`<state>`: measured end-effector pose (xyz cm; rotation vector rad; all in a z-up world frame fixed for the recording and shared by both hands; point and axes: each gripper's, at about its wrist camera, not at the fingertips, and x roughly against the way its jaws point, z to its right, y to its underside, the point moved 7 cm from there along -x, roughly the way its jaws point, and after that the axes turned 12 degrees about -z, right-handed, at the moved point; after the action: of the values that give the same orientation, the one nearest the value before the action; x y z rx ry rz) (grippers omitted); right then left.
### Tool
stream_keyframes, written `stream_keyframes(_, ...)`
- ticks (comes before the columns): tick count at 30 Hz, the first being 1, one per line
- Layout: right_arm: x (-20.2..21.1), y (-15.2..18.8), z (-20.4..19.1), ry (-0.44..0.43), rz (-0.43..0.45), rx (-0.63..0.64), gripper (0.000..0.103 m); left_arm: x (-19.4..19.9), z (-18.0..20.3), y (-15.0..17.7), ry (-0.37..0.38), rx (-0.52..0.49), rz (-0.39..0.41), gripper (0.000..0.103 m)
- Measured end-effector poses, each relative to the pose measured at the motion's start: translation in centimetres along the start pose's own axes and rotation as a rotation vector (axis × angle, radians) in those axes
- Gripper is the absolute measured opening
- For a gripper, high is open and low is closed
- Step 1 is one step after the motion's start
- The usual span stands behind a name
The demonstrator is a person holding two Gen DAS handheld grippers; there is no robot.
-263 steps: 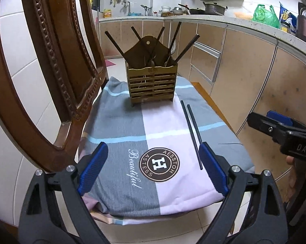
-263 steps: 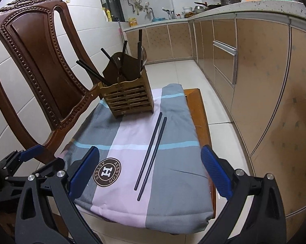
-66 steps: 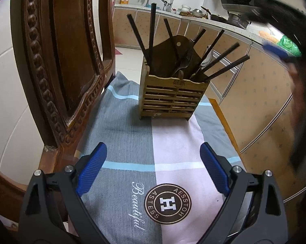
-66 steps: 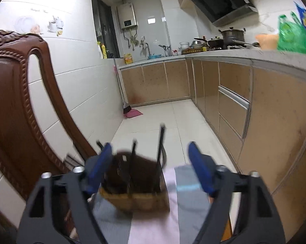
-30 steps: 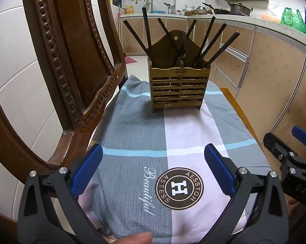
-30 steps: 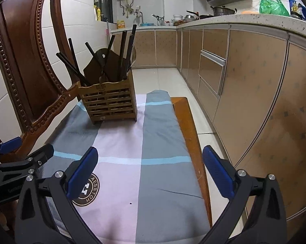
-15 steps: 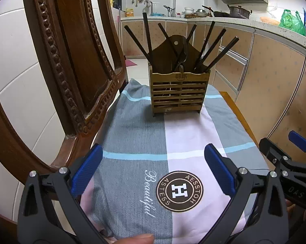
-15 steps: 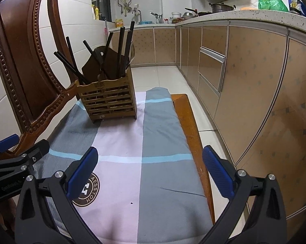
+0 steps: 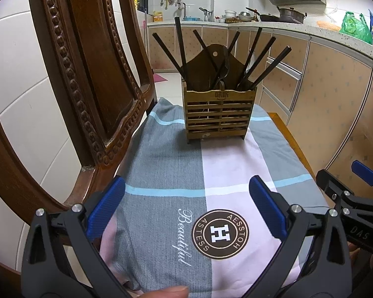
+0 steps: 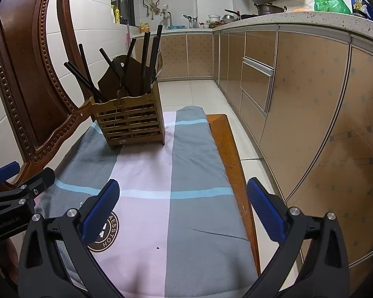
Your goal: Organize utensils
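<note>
A slatted wooden utensil holder (image 9: pixel 218 114) stands at the far end of a cloth-covered chair seat (image 9: pixel 176 173). It also shows in the right wrist view (image 10: pixel 130 124). Several black chopsticks (image 9: pixel 181 49) and a dark spoon stick up out of it. My left gripper (image 9: pixel 186 206) is open and empty over the near part of the cloth. My right gripper (image 10: pixel 182 206) is open and empty over the cloth's right half. No loose utensil lies on the cloth.
The carved wooden chair back (image 9: pixel 87 74) rises close on the left. Kitchen cabinets (image 10: pixel 310 111) run along the right, with tiled floor (image 10: pixel 198 94) between. The bare seat edge (image 10: pixel 233 161) shows right of the cloth. The right gripper appears in the left view (image 9: pixel 355 203).
Over the last second both grippers have stayed open and nearly still, drifting slightly closer to the holder. The two chopsticks that lay on the cloth earlier are gone from it.
</note>
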<state>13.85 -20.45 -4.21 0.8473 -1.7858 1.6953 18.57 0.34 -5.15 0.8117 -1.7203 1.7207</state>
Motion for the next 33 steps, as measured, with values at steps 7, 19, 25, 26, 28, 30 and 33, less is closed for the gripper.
stream_keyframes(7,0.03,0.0,0.07,-0.001,0.0,-0.001,0.1,0.01,0.08,0.03,0.0,-0.002,-0.001,0.099)
stream_keyframes(19,-0.01,-0.04,0.14,-0.001,0.002,0.003,0.1,0.08,0.12,0.02,0.004,0.0,-0.001,0.099)
stream_keyframes(25,-0.02,-0.02,0.12,0.003,0.004,0.005,0.1,0.13,0.09,-0.07,0.005,0.001,0.002,0.099)
stream_keyframes(26,-0.02,-0.01,0.06,0.004,0.004,0.006,0.1,0.1,0.1,-0.06,0.004,-0.001,0.001,0.099)
stream_keyframes(28,0.0,-0.02,0.06,0.004,0.004,0.006,0.1,0.17,0.15,-0.04,0.004,-0.004,0.0,0.099)
stream_keyframes(30,0.03,-0.02,0.06,0.004,0.005,0.005,0.1,0.16,0.22,-0.02,0.004,-0.006,0.0,0.099)
stream_keyframes(33,0.06,-0.02,0.07,0.005,0.006,0.004,0.1,0.13,0.28,-0.03,0.004,-0.007,-0.001,0.099)
